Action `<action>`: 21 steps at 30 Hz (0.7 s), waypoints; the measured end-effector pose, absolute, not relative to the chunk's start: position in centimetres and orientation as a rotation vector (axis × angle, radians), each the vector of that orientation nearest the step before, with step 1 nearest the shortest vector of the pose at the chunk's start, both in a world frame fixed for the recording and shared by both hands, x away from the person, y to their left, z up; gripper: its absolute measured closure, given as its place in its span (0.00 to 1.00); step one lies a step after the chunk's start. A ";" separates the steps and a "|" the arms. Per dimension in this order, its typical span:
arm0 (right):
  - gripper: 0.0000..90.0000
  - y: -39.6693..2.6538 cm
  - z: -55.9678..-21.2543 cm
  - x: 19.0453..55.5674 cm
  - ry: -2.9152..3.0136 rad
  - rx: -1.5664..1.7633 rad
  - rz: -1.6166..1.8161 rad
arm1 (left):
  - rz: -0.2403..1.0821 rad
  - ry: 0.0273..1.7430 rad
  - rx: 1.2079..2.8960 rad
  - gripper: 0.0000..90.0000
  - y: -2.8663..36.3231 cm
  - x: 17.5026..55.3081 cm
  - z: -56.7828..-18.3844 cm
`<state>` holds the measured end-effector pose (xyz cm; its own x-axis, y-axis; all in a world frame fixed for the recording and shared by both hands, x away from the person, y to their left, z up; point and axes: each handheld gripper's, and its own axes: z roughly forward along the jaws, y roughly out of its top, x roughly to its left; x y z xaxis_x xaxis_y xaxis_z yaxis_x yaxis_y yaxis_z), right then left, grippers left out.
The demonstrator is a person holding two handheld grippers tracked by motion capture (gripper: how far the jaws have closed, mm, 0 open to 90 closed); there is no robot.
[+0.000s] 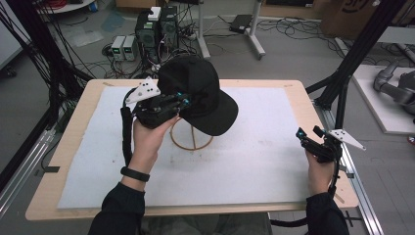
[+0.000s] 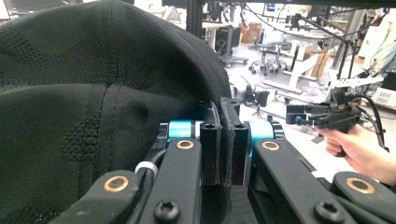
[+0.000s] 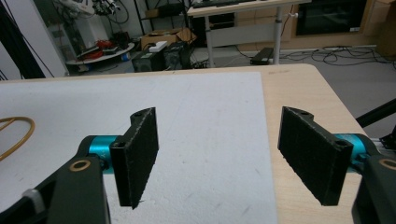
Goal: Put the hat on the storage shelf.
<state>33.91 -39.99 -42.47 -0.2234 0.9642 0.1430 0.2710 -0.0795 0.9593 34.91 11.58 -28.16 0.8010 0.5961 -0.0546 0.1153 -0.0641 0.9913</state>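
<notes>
A black baseball cap (image 1: 195, 85) rests on top of a thin wire stand whose ring base (image 1: 192, 141) lies on the white mat. My left gripper (image 1: 180, 101) is at the cap's left side, shut on a fold of its fabric. In the left gripper view the two pads pinch the black cloth (image 2: 93, 93) between them at the left gripper (image 2: 224, 140). My right gripper (image 1: 307, 133) hovers near the table's right edge with its jaws wide apart and nothing between them, and its tips (image 3: 226, 154) point across the mat.
The white mat (image 1: 254, 166) covers most of the wooden table (image 1: 73, 142). Black frame posts stand at both sides of the table. Computers and cables lie on the floor beyond its far edge. Part of the wire ring (image 3: 16, 135) shows left of the right gripper.
</notes>
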 end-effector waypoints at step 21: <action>0.32 -38.3 -42.9 34.3 1.639 1.322 1.306 | 0.554 0.738 1.495 0.43 17.4 32.5 -32.3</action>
